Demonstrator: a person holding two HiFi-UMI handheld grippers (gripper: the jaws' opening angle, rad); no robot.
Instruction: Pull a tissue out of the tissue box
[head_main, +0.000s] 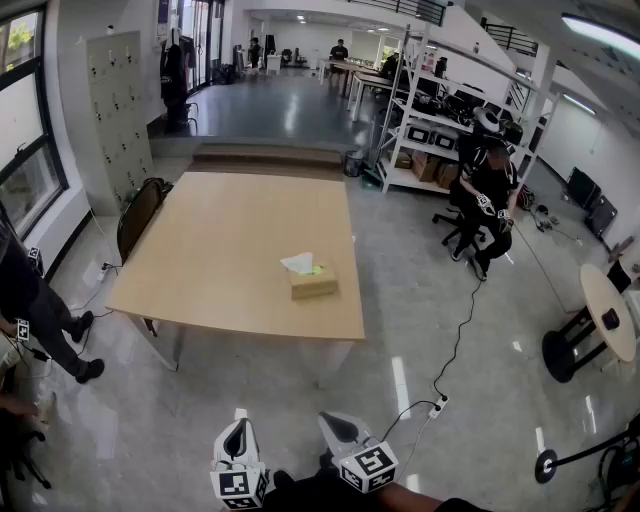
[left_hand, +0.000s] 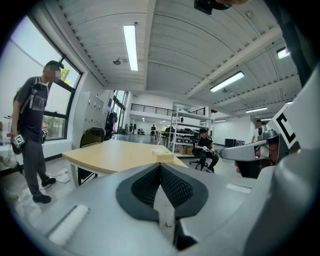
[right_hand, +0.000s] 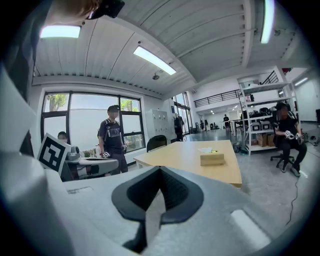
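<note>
Head view: shows box (head_main: 313, 283) on tabletop (head_main: 225, 250), tissue (head_main: 298, 263) poking up for easy pulling; left gripper (head_main: 237, 430), right gripper (head_main: 336, 426) well short of tabletop. Left gripper view: jaws together, empty, aimed toward tabletop. Right gripper view: likewise pressed together, nothing between.

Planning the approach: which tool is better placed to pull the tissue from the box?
Right, marginally. The left tool and right tool are both shut, short of the table; the right tool sits more in line with the tissue box and its tissue. It must open first.
</note>
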